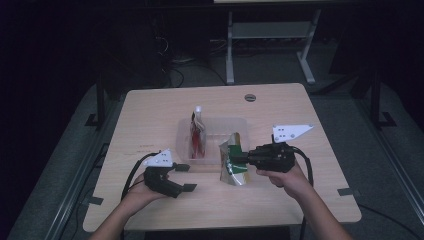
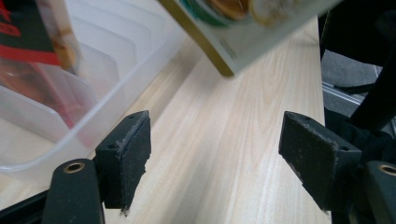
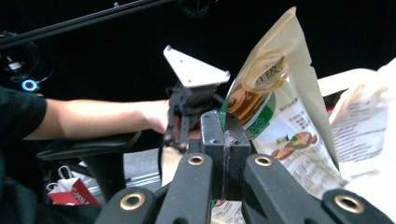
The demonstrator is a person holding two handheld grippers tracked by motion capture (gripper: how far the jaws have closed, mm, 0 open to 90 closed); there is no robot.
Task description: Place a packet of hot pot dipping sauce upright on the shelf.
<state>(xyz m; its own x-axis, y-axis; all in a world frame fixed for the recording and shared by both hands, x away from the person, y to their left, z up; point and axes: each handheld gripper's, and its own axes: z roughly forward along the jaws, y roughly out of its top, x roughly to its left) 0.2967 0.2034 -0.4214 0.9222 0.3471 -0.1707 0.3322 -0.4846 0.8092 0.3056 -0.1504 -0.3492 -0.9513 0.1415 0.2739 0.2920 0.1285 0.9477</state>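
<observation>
Holding: right gripper (image 1: 243, 159) is clamped on the edge of the green-and-cream snack bag (image 1: 234, 161). In the right gripper view the jaws meet flat with the bag's (image 3: 275, 112) rim pinched between them.
Bag position: hanging at the front right corner of the clear plastic bin (image 1: 235, 125), just over the table (image 1: 150, 107). Whether its lower end touches the wood cannot be told.
Why that grip: an edge pinch lets the bag dangle upright and narrow – likely the easiest way to drop it into the bin on end.
Left gripper: (image 1: 184, 177) jaws wide apart, nothing between them. Its own view shows bare wood between the two pads (image 2: 133, 154).
Left position: low at the bin's front left, apart from the bag. Reads as a tool that is off the load, leaving the right one to carry alone.
Bin contents: a red snack packet (image 1: 198, 137) stands on end along the left wall. Its red print shows through the ribbed wall (image 2: 107, 60) in the left gripper view.
Free space: the right part of the bin looks open – probable slot for the held bag.
Risk: thin film, one-point hold. The bag could swing or twist against the bin rim on the way in.
</observation>
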